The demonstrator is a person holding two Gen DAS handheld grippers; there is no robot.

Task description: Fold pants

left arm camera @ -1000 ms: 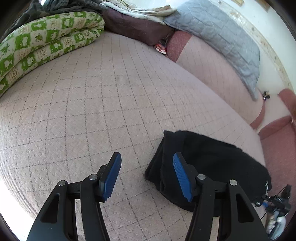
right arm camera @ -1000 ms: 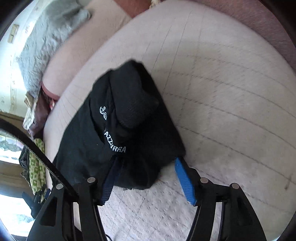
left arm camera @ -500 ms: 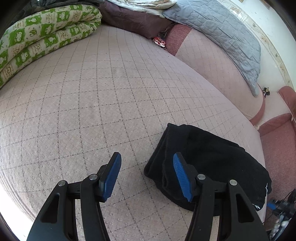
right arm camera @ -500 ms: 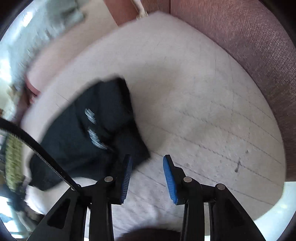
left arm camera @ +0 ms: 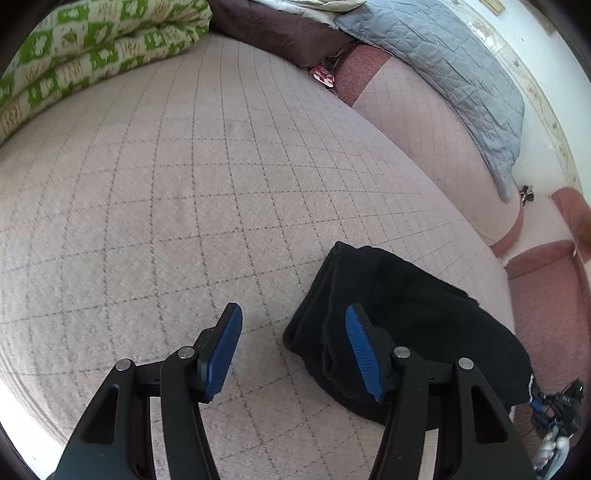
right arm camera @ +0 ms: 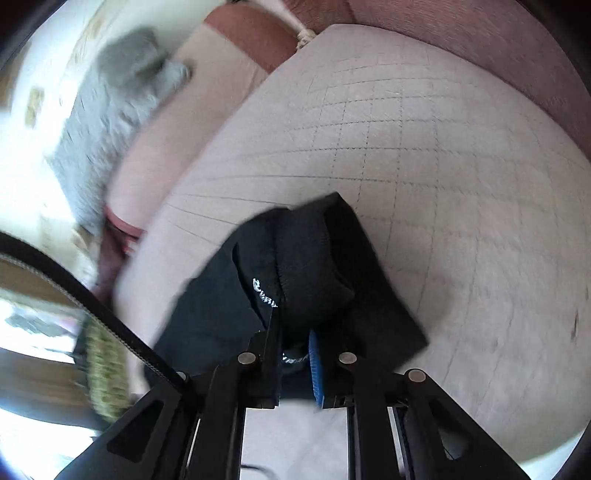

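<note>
Black pants (left arm camera: 417, 325) lie folded in a bundle on the pale quilted bed cover (left arm camera: 184, 177). My left gripper (left arm camera: 293, 349) is open and empty; its right finger hangs over the near left corner of the bundle. In the right wrist view the pants (right arm camera: 314, 280) show white lettering. My right gripper (right arm camera: 295, 358) is shut on the near edge of the pants, with black cloth pinched between the blue pads.
A green and white patterned quilt (left arm camera: 92, 48) lies at the far left. A dark brown pillow (left arm camera: 277, 33) and a grey quilted blanket (left arm camera: 450, 74) sit at the back. A red-brown sofa edge (left arm camera: 546, 280) is at the right.
My right gripper has closed from open and gripped the near edge of the pants. The right view swung around. My left gripper stayed open and barely moved.
</note>
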